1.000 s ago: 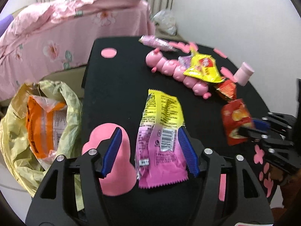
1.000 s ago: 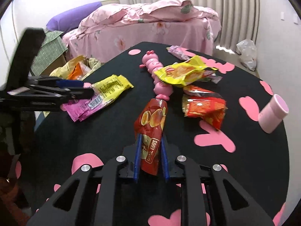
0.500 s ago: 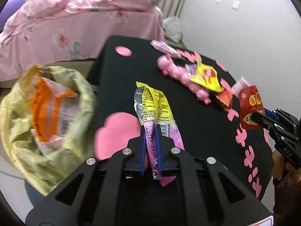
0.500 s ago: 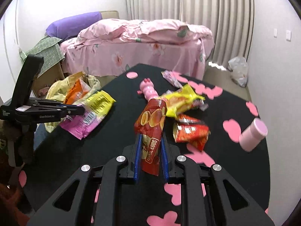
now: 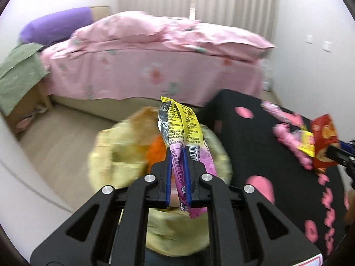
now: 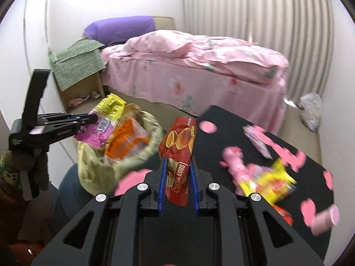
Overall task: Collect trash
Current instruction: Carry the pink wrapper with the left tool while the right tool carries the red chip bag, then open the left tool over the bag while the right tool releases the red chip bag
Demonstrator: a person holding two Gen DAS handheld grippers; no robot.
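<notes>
Left gripper (image 5: 178,155): clamped on yellow-and-pink wrapper (image 5: 180,124), held above open yellow trash bag (image 6: 124,161) beside black table's edge (image 6: 224,117); right gripper (image 6: 176,166): clamped on red quail-egg packet (image 6: 178,146), over that table edge near the bag

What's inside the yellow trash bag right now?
In the yellow trash bag, an orange wrapper shows near the top. Anything beneath it is hidden by the wrapper and the bag's crumpled walls.

Pink-quilted bed (image 6: 199,66), purple pillow (image 6: 119,28), pink caterpillar toy (image 6: 235,161) on black table (image 6: 221,119).
</notes>
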